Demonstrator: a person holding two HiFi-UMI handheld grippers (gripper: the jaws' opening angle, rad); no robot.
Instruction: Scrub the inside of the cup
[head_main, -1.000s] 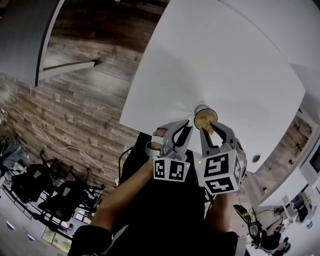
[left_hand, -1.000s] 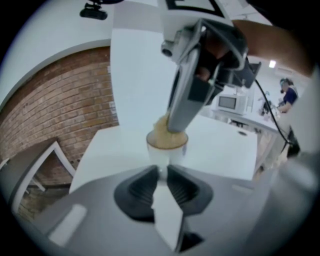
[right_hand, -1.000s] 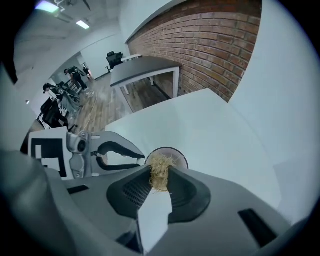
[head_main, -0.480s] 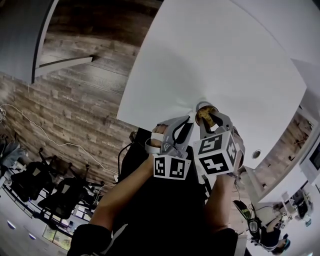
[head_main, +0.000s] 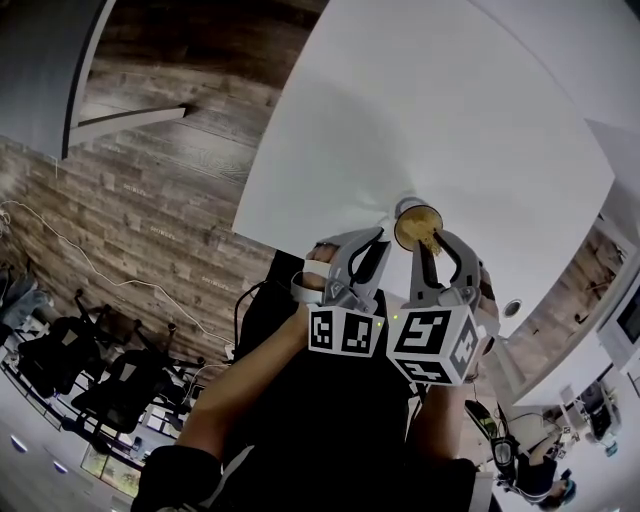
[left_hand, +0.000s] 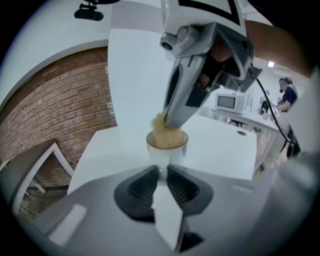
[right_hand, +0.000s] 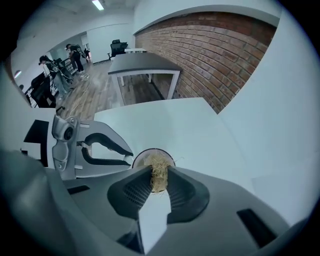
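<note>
The cup (head_main: 417, 222) stands upright on the white surface (head_main: 450, 110), close to the near edge, with its mouth facing up. Its long axis runs straight up and down, so the inside lies directly below the right tongs (head_main: 430, 247), which point steeply down at the mouth. These tongs are closed tight on a tan fibrous scrubber (right_hand: 159, 172). The wad fills the mouth and part of it bulges above the rim (left_hand: 161, 131).

The left tongs (head_main: 383, 240) come in from the person's side at a shallower slant. Their jaws stand only a sliver apart and pinch something thin and white at the cup's near side (left_hand: 160, 172). It is probably the handle or the wall, though I cannot tell which. This grip looks meant to steady the cup while the other hand works.

The right hand is the nearer one for scrubbing, and I judge its way to be down along the cup's axis and round the wall. The mouth is narrow, and in the right gripper view the left tongs' tips (right_hand: 129, 156) sit at the rim just beside the scrubber, so the two could knock together.

Nothing else lies on the surface near the cup. A brick wall (right_hand: 220, 55) and a dark table (right_hand: 145, 65) stand well apart.
</note>
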